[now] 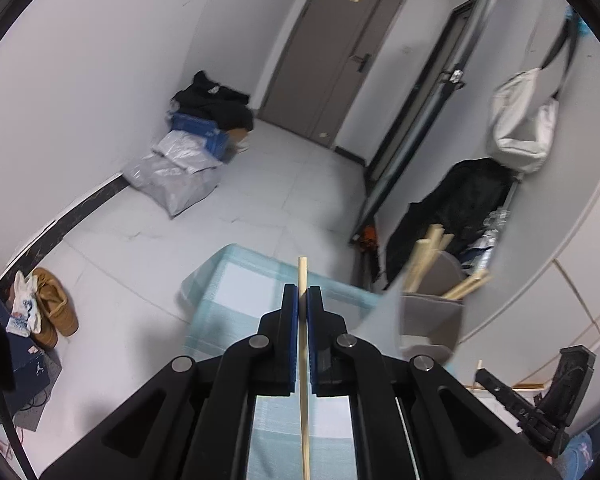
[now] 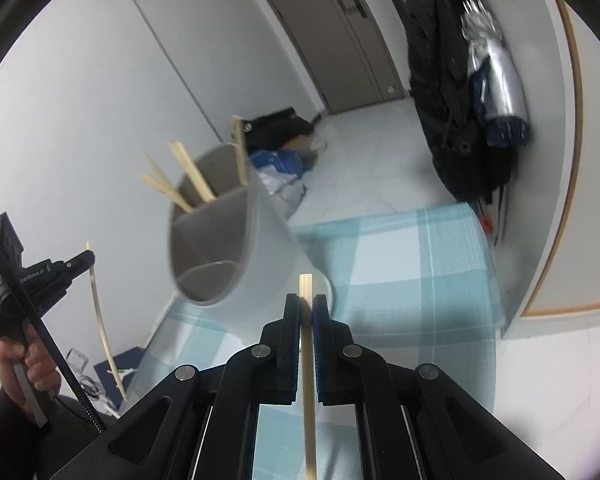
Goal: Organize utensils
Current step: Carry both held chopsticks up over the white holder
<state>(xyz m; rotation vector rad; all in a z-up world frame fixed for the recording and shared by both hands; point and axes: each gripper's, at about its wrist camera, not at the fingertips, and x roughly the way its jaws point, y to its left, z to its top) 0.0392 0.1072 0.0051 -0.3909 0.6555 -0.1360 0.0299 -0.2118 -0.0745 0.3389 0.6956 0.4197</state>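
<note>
My left gripper [image 1: 302, 292] is shut on a thin wooden chopstick [image 1: 302, 400] whose tip pokes out past the blue pads [image 1: 294, 320]. It is raised over the table with the light blue check cloth [image 1: 240, 280]. To its right stands a grey-white divided utensil holder [image 1: 428, 312] with several chopsticks [image 1: 424, 256] in it. My right gripper [image 2: 306, 294] is shut on another wooden chopstick [image 2: 308, 380], just right of the tilted-looking holder [image 2: 260, 248]. The left gripper [image 2: 89, 259] shows at the left, a hand [image 2: 28, 364] on its handle, its chopstick [image 2: 100, 320] hanging down. The right gripper [image 1: 482, 378] appears low right.
Past the table edge [image 2: 484, 264] lies tiled floor [image 1: 260, 184]. Bags and a blue crate [image 1: 196, 132] sit by the far wall beside a door [image 1: 336, 52]. Shoes [image 1: 54, 304] and a dark box [image 1: 28, 360] are at the left. Dark jackets [image 2: 452, 92] hang on the right.
</note>
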